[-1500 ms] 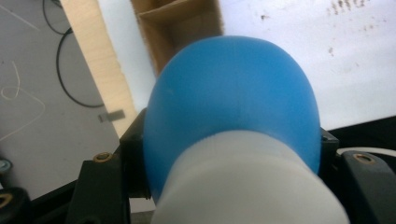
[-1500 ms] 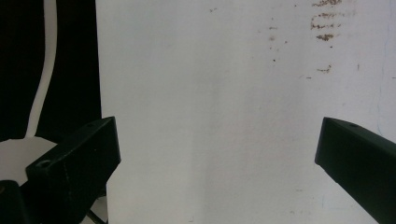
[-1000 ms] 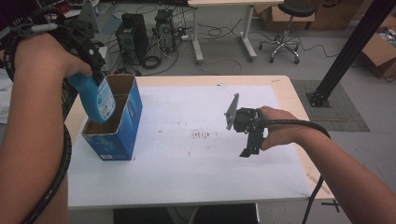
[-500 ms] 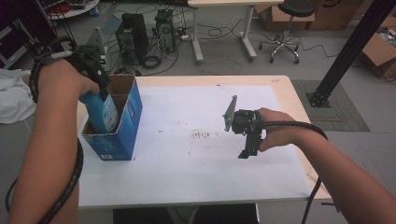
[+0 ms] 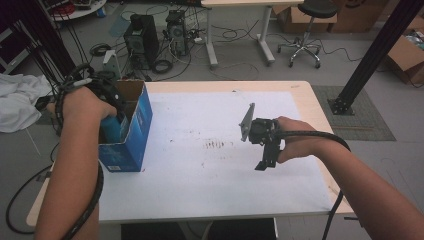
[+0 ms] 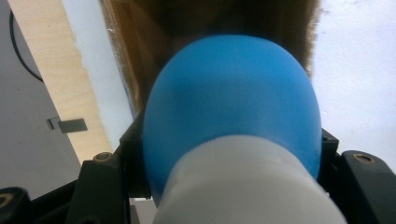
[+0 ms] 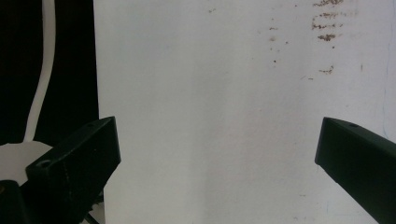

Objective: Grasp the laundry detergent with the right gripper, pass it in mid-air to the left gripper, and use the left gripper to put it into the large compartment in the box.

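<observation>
A blue bottle (image 5: 111, 128) with a white lower part sits between the jaws of my left gripper (image 6: 231, 140), which is shut on it. In the left gripper view the bottle (image 6: 233, 107) points into the brown inside of an open box. From above, that blue cardboard box (image 5: 132, 137) stands at the table's left edge, and the bottle is partly down inside it under the person's left hand. My right gripper (image 5: 264, 161) hangs over the middle right of the white table top (image 5: 200, 170), pointing down. Its jaws stand wide open around nothing (image 7: 217, 135).
Brown smudges (image 5: 217, 145) mark the table top near the middle. Beyond the table, computer towers (image 5: 142, 37), cables and an office chair (image 5: 305, 30) stand on the floor. A black frame post (image 5: 370, 60) rises at the right, and a white cloth (image 5: 17, 100) lies at the left.
The left hand has come down, taking the blue bottle from above the box rim to well inside the box. The right hand and its gripper have stayed put.
</observation>
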A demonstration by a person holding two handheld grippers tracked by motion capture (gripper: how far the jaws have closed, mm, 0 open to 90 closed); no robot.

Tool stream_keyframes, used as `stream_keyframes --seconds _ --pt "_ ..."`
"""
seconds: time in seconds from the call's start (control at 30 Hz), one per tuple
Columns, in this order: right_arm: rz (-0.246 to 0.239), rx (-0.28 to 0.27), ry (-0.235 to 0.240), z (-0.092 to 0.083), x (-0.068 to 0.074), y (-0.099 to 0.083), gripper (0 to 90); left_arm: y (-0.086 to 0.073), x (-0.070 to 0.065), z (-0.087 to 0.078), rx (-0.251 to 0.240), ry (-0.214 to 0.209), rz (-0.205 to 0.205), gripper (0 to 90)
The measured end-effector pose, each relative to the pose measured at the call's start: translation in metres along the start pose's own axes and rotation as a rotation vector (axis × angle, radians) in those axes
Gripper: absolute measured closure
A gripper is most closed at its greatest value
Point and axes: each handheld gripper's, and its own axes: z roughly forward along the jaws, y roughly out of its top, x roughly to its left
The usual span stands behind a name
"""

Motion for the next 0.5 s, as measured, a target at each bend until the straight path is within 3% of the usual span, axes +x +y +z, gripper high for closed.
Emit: stream_keyframes --seconds 0.5 --pt "0.008 -0.002 0.009 0.005 -0.003 -0.002 0.0 0.009 0.003 0.037 0.01 0.01 0.001 38.2"
